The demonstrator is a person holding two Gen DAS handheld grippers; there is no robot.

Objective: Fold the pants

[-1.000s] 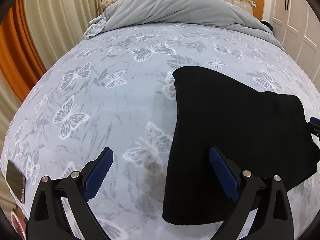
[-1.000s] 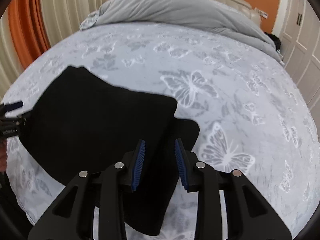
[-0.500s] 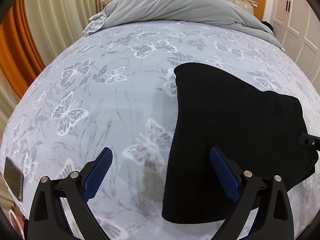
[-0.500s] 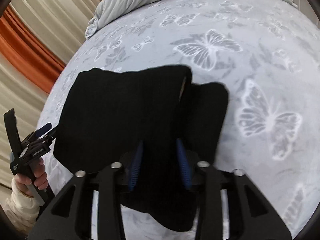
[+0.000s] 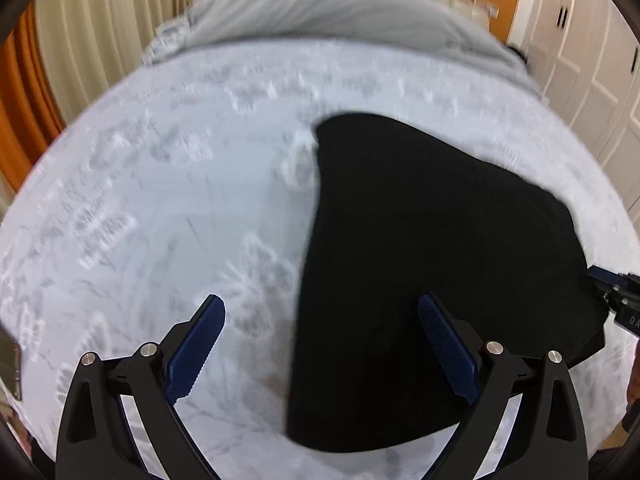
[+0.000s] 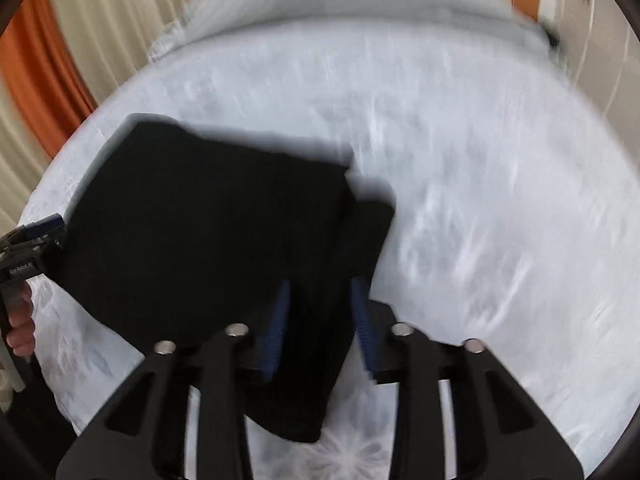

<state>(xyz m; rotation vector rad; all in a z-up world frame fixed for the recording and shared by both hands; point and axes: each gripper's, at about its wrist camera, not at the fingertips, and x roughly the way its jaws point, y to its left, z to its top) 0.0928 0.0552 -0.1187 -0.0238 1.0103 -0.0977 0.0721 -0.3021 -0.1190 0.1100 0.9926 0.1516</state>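
Note:
The black pants (image 5: 432,264) lie folded in a flat stack on the butterfly-print bed cover (image 5: 168,216). My left gripper (image 5: 322,344) is wide open above their near left edge, holding nothing. In the right wrist view the pants (image 6: 208,232) fill the left centre, with a lower layer sticking out at the right. My right gripper (image 6: 320,320) has its jaws a hand's width apart, over the pants' near right part; the fabric looks to lie below the fingers, not pinched. Both views are blurred by motion.
A grey duvet (image 5: 328,8) is bunched at the head of the bed. Cream and orange curtains (image 5: 80,48) hang at the left, white wardrobe doors (image 5: 592,64) at the right. A phone (image 5: 10,364) lies at the bed's near left edge.
The right gripper tilted down over the pants and then levelled out again, its jaws now slightly wider. The left gripper stayed open and shifted a little; both views have become blurred.

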